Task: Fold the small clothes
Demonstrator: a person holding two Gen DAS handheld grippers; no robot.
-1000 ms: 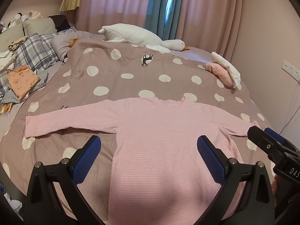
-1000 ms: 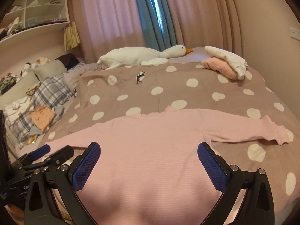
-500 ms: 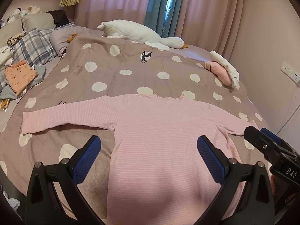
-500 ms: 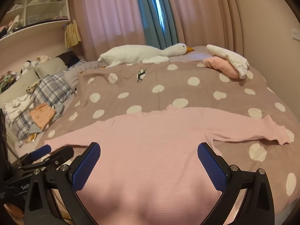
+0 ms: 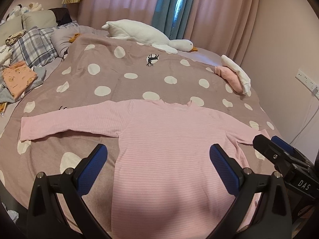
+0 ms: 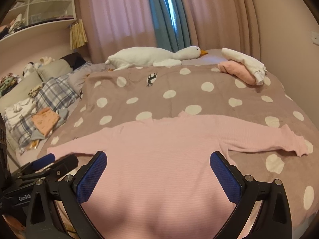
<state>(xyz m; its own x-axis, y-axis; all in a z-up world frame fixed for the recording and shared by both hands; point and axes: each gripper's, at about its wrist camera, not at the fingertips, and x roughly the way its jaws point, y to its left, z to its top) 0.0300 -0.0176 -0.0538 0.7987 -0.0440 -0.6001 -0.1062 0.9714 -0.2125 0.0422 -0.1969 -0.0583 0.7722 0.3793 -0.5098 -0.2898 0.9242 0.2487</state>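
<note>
A pink striped long-sleeved top (image 5: 171, 143) lies flat on the dotted bedspread (image 5: 123, 75), sleeves spread left and right. It also shows in the right wrist view (image 6: 163, 155). My left gripper (image 5: 158, 159) is open and empty, hovering over the top's lower body. My right gripper (image 6: 158, 165) is open and empty, also above the lower body. The right gripper shows at the right edge of the left wrist view (image 5: 283, 155); the left gripper shows at the lower left of the right wrist view (image 6: 49, 165).
A white goose plush (image 5: 147, 35) lies at the far side of the bed. Folded pink and white clothes (image 5: 235, 75) sit at the far right. Plaid pillows and a pile of clothes (image 5: 22, 65) lie at the left. A wall socket (image 5: 307, 81) is on the right.
Both grippers have moved slightly forward over the top and the view has tilted down a little. The top has not moved. Both grippers stay open.
</note>
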